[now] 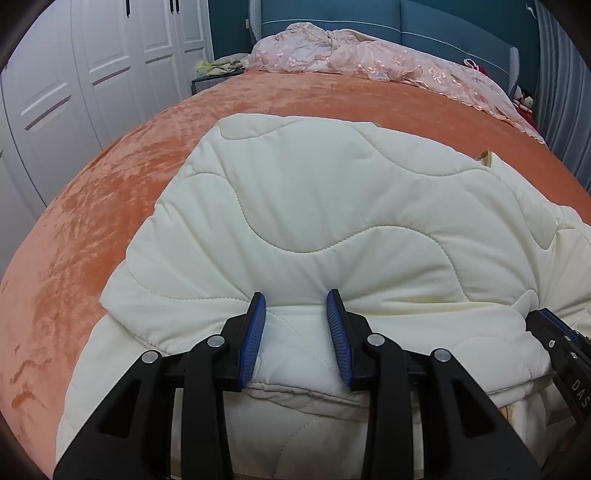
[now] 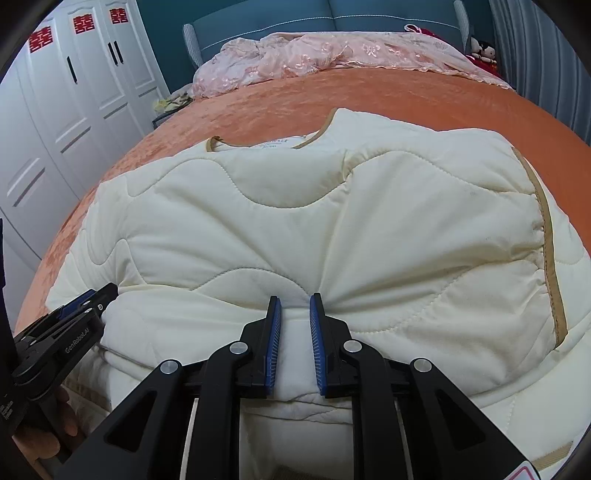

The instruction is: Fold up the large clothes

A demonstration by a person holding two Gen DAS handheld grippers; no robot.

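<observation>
Clearly, the cream quilted jacket (image 1: 332,206) lay spread across the orange bedspread (image 1: 92,206), reaching from just under both claws out toward the far end of the bed. The left claw (image 1: 295,299) held a thick fold of the jacket's near edge between its blue pads (image 1: 255,332), the jaws set fairly wide apart with padded cloth bunched and puckered between them. To its right, at the frame's edge, part of the other tool showed against the same fold.

The right claw (image 2: 294,301) stood narrower, pinched on a gather of the jacket (image 2: 332,221), with creases fanning out ahead of its fingertips. Beyond it the collar opening (image 2: 273,142) (trimmed in tan) faced away from the claw, and a tan binding strip (image 2: 546,240) ran down the garment's side, right of the claw. Left of this claw, the left claw (image 2: 107,291) touched the fold's edge, a bare hand (image 2: 55,432) beneath it.

Far ahead of both claws, a pink embroidered cover (image 2: 332,55) was heaped against the teal headboard (image 2: 369,14). White wardrobe doors (image 1: 74,74) stood off to the left.
</observation>
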